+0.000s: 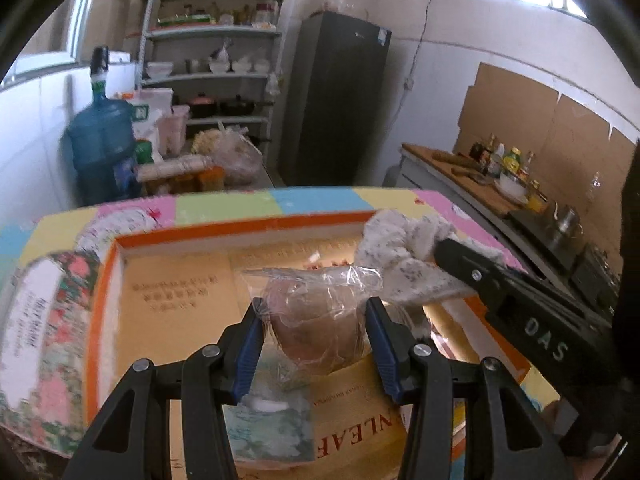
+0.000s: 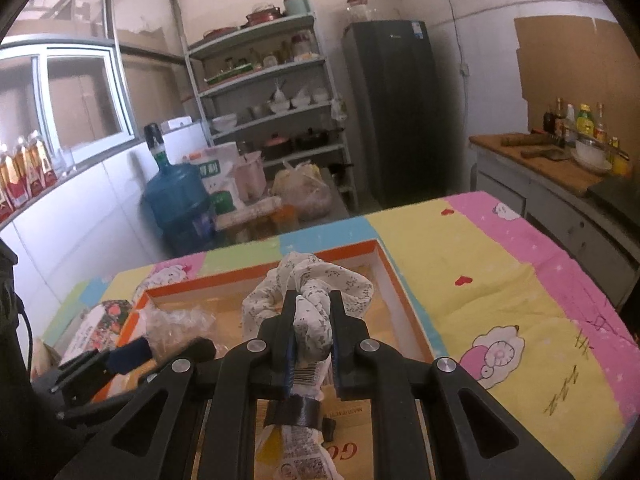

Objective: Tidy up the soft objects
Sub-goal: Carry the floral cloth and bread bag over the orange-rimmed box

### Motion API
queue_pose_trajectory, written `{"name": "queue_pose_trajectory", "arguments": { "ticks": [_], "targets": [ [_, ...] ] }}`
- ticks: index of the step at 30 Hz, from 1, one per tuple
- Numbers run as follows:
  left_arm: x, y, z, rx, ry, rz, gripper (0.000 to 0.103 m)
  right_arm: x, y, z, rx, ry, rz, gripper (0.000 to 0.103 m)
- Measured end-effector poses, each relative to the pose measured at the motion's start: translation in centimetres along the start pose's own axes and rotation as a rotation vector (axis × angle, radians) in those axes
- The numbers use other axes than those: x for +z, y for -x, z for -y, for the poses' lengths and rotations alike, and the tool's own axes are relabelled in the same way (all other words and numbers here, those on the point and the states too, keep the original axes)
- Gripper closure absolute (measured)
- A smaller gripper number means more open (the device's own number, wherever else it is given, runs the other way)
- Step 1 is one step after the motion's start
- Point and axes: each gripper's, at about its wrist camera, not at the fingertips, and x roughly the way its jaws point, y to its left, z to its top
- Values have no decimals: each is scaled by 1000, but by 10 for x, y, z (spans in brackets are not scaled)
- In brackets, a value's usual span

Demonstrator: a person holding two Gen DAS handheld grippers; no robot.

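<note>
A shallow orange-rimmed box (image 1: 240, 232) (image 2: 404, 300) lies on the patchwork bed cover (image 2: 500, 300), with brown envelopes and papers in it. My left gripper (image 1: 314, 312) is shut on a brown soft lump in a clear plastic bag (image 1: 316, 320), held over the box. In the left wrist view my right gripper (image 1: 444, 250) comes in from the right, shut on a white floral-print cloth (image 1: 404, 248). The right wrist view shows that cloth (image 2: 312, 304) bunched between the right gripper's (image 2: 314, 320) pads, above the box's right half. There the left gripper (image 2: 160, 354) and its bag (image 2: 176, 328) sit at the lower left.
The box's flowered lid (image 1: 44, 320) lies left of it on the bed. Behind stand a blue water jug (image 1: 102, 144), a shelf rack (image 1: 216, 60), a dark fridge (image 1: 336, 96) and a counter with bottles (image 1: 480, 176) on the right. The bed cover stretches right of the box.
</note>
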Motion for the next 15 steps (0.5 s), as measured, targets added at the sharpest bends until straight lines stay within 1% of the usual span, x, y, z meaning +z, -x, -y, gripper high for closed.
{"name": "queue_pose_trajectory", "arguments": {
  "ticks": [5,7,8,9,13,15],
  "targets": [
    [-5,-5,5,-1,-20,-6,52,-3,-14,6,17,-16,-47,87],
    [-7,-5,5,2,-23,-4,52,-4,-16,7,22,-20,-59,82],
    [-8,-6,5,3,-24,-3,51,-4,-18,7,24,-22,-66,74],
    [-9,-5,4,0,-20,0,51,-5,-19,8,26,-26,-75,69],
    [-10,-2,5,5,-7,7,50,-8,-19,9,35,-37,-87,68],
    [-11,0,5,10,-16,15,47,-9,-17,9,39,-44,-82,63]
  ]
}}
